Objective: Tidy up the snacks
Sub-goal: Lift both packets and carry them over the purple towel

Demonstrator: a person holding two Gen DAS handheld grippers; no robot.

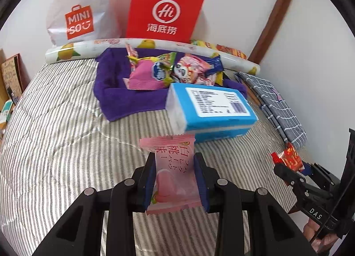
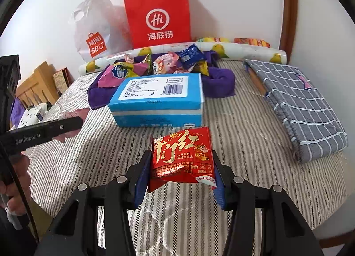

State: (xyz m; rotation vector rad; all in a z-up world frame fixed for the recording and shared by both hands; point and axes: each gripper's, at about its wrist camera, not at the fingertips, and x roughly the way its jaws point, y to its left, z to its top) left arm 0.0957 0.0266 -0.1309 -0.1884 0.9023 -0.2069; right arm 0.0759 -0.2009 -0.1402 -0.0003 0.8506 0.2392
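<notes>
Snacks are held in both tongs above a striped bed (image 2: 233,122). A pink wrapper (image 1: 174,173) printed with Japanese characters and a peach picture is clamped between the blue pads of the left tongs (image 1: 175,178). A red wrapper (image 2: 183,158) with large gold Chinese characters is gripped in the right tongs (image 2: 180,173), its lower edge crumpled. In the left wrist view the right tongs (image 1: 288,165) are seen at the right edge with "DAS" printed on the body; in the right wrist view an arm of the left tool (image 2: 44,133) bears "GenRobot.AI", with a hand (image 2: 15,187) seen below it.

Bare striped bedding lies open in front of both tongs and to the left. Just beyond, a blue box (image 2: 159,100) with a white label and barcode lies flat; its small print cannot be read. Behind it, touching, a purple cloth (image 1: 124,100) carries a heap of more snacks (image 1: 175,68) in pink, green, white and blue wrappers. A folded grey checked cloth (image 2: 297,105) lies along the bed's right edge.

At the far edge a roll printed with yellow fruit (image 1: 88,49) is laid across the bed. Against the wall a red paper bag (image 2: 158,18) marked "Hi" and "海底捞" stands upright beside a white plastic bag (image 1: 77,11) marked "MINISO". A wooden headboard (image 2: 37,85) is seen at far left.
</notes>
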